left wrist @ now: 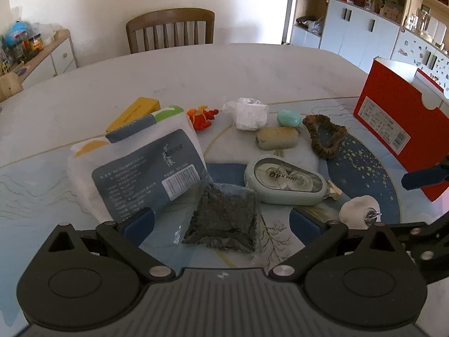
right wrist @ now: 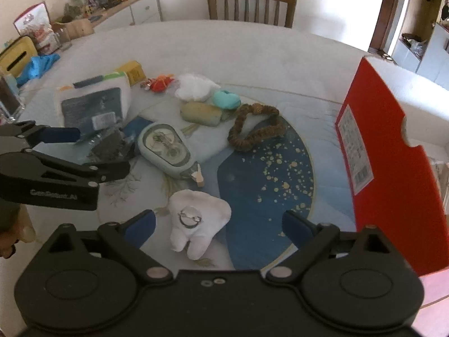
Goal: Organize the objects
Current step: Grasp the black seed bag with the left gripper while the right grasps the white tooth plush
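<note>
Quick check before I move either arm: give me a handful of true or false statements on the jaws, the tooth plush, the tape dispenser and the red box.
1. The left gripper has its jaws open around the clear bag of dark bits. True.
2. The right gripper is shut on the white tooth plush. False: its jaws are open, with the plush lying between them on the mat.
3. The red box stands at the right of the table. True.
4. The brown scrunchie lies on top of the tape dispenser. False: they lie apart on the mat.
</note>
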The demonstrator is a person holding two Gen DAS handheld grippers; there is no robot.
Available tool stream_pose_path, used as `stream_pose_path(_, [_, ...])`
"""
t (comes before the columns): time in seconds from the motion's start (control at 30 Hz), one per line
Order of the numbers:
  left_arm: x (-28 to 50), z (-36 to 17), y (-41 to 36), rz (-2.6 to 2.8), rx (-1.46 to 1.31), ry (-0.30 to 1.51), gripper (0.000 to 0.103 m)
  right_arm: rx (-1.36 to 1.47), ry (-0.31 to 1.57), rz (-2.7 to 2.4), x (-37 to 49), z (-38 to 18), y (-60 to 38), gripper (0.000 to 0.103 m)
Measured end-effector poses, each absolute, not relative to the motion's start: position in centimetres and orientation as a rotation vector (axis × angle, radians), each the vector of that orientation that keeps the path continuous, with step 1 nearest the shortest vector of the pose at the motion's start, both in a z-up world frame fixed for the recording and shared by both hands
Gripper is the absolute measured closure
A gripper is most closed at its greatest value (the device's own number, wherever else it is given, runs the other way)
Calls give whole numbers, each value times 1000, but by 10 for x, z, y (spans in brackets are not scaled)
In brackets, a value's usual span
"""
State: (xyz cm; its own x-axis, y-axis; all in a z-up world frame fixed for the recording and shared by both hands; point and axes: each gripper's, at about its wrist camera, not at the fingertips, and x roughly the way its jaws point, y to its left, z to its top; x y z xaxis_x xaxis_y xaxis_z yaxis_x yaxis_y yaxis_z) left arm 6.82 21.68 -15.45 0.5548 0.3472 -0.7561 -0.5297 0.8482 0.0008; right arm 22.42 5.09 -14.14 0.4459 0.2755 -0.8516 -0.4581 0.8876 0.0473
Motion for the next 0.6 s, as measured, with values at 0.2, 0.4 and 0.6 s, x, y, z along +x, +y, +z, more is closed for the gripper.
stream_pose_path(0.2, [73, -159, 218, 495, -247, 838, 1, -182, 1065, 468, 231, -155, 55, 15])
stream_pose_path(0.4, [75, -161, 219, 495, -274, 834, 9, -182, 1081, 480, 233, -159, 58, 22])
stream_pose_path(0.6, [77, -163, 219, 478, -287, 849, 27, -196, 1071, 495, 233, -160, 62, 29])
